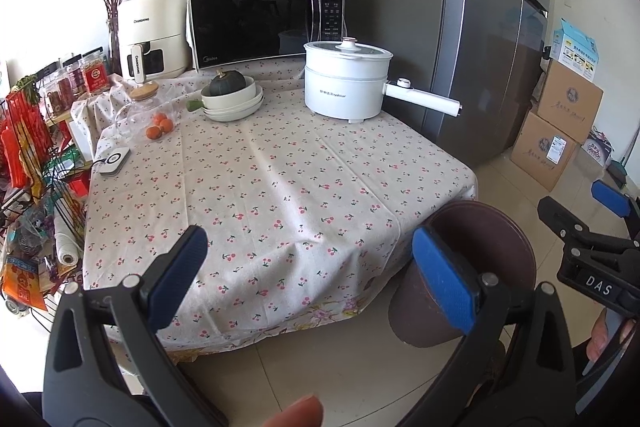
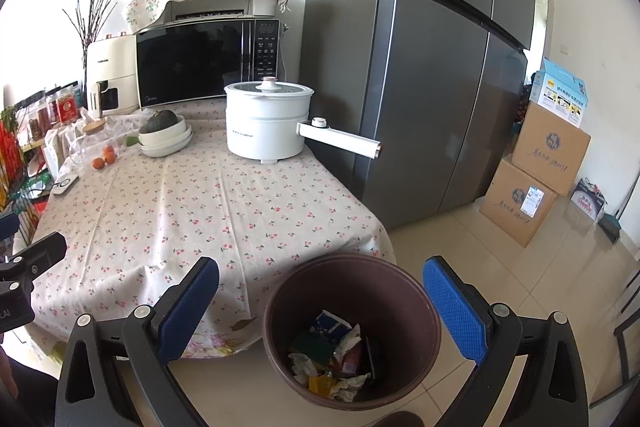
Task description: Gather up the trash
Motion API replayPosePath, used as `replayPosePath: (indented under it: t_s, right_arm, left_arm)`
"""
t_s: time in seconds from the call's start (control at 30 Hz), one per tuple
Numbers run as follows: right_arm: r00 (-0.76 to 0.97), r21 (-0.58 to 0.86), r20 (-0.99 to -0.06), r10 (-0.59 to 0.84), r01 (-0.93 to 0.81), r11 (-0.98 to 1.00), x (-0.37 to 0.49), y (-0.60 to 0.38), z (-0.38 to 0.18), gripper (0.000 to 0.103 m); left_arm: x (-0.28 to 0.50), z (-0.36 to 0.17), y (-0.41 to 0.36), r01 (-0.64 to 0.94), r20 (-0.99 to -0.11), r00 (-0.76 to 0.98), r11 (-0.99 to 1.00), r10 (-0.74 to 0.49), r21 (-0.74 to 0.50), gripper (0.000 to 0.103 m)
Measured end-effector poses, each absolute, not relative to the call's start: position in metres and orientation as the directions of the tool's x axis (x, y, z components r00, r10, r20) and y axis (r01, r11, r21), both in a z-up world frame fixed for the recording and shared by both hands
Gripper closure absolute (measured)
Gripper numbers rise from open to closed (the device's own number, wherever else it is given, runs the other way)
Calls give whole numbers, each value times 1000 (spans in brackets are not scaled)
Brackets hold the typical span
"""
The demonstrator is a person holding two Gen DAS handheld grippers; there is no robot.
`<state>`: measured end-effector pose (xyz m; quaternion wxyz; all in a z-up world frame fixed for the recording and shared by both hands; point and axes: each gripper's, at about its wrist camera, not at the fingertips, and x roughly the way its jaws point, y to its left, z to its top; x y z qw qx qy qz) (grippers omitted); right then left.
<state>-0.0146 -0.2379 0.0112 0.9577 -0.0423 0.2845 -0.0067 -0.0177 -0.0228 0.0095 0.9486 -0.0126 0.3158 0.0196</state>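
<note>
A brown trash bin stands on the floor at the table's near right corner. It holds crumpled paper, wrappers and a blue-white carton. In the left wrist view the bin shows from the side behind the right finger. My right gripper is open and empty, above the bin's mouth. My left gripper is open and empty over the table's near edge. The right gripper also shows at the right edge of the left wrist view.
The table has a cherry-print cloth. At its back stand a white electric pot, stacked bowls with a squash, oranges, a microwave and an air fryer. A grey fridge and cardboard boxes stand right.
</note>
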Motion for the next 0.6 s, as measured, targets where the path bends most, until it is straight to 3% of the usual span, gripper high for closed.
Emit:
replayPosePath:
  t_s: [0.6]
  right_arm:
    - [853, -77, -518, -61, 24, 997, -20, -234, 17, 0]
  left_arm:
    - [-8, 9, -25, -29, -636, 772, 999, 13, -15, 1]
